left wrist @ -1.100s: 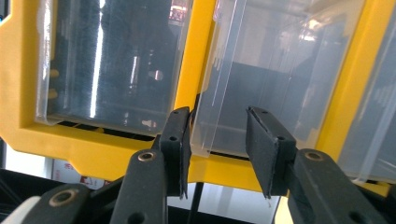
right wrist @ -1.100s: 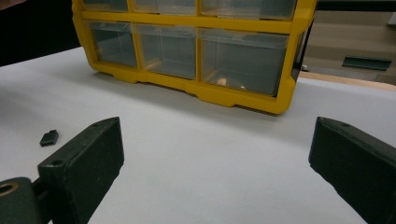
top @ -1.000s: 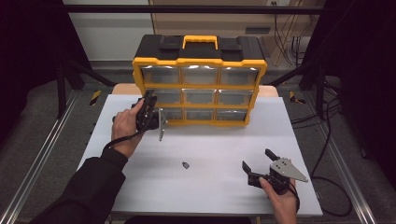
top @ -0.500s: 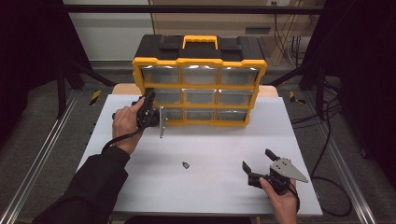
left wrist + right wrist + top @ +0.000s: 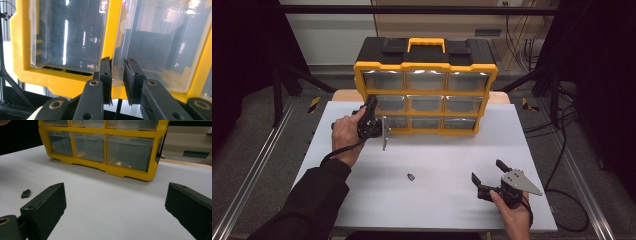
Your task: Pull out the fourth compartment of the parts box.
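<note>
A: Left gripper (image 5: 117,75) at the yellow organizer (image 5: 426,70), bottom row, leftmost clear drawer (image 5: 160,47). The jaws have just been closing; in the left gripper view the drawer's thin clear lip sits between them, with a sliver of gap showing on one side.

B: So gripping, or not yet?

A: Nearly shut around the lip; I can't confirm both pads press. The hand sits where it did a second ago, so only the jaws worked. My reading: this is the grasp before pulling the drawer out.

B: Right side?

A: Right gripper (image 5: 490,176) rests low on the white tabletop (image 5: 442,150), jaws wide apart, empty. Small dark part (image 5: 411,176) lies between the hands, untouched.
</note>
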`<action>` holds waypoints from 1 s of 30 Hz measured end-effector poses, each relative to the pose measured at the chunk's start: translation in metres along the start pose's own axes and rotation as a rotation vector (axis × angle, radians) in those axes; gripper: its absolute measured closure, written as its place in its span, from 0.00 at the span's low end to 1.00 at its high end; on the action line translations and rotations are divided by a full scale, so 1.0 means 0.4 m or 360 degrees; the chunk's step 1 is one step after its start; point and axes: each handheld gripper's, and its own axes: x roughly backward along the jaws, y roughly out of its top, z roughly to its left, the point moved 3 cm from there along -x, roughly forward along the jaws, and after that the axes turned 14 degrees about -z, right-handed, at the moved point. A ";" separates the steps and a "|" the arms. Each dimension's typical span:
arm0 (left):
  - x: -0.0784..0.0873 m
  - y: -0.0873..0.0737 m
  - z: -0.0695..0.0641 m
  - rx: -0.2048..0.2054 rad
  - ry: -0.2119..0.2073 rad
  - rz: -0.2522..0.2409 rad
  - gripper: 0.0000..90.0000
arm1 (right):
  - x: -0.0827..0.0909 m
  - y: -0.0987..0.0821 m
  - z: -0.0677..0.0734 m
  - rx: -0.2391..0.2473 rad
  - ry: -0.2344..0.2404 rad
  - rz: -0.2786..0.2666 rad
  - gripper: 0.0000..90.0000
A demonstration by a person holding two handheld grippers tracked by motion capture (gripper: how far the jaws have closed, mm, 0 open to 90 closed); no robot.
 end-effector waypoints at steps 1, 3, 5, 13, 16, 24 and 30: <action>0.002 0.001 0.000 0.0002 -0.0003 0.0002 0.86 | 0.000 0.000 0.000 0.0001 0.0001 0.0001 0.04; 0.005 0.002 0.001 0.0006 -0.0002 0.0001 0.85 | -0.001 0.000 0.001 0.0000 0.0000 0.0002 0.04; 0.008 0.003 0.002 0.0006 -0.0007 -0.0001 0.85 | -0.001 0.000 0.002 -0.0003 -0.0001 0.0003 0.04; 0.029 0.011 0.004 0.0026 -0.0006 0.0000 0.85 | -0.002 -0.002 -0.001 0.0010 -0.0003 0.0014 0.04; 0.036 0.013 0.005 0.0029 -0.0005 -0.0009 0.85 | -0.003 -0.003 0.000 0.0013 0.0001 0.0018 0.04; 0.052 0.019 0.006 0.0050 -0.0007 -0.0012 0.85 | -0.003 -0.003 0.001 0.0016 0.0005 0.0023 0.04; 0.063 0.019 0.004 0.0058 -0.0009 -0.0015 0.85 | -0.003 -0.003 0.002 0.0016 0.0005 0.0022 0.04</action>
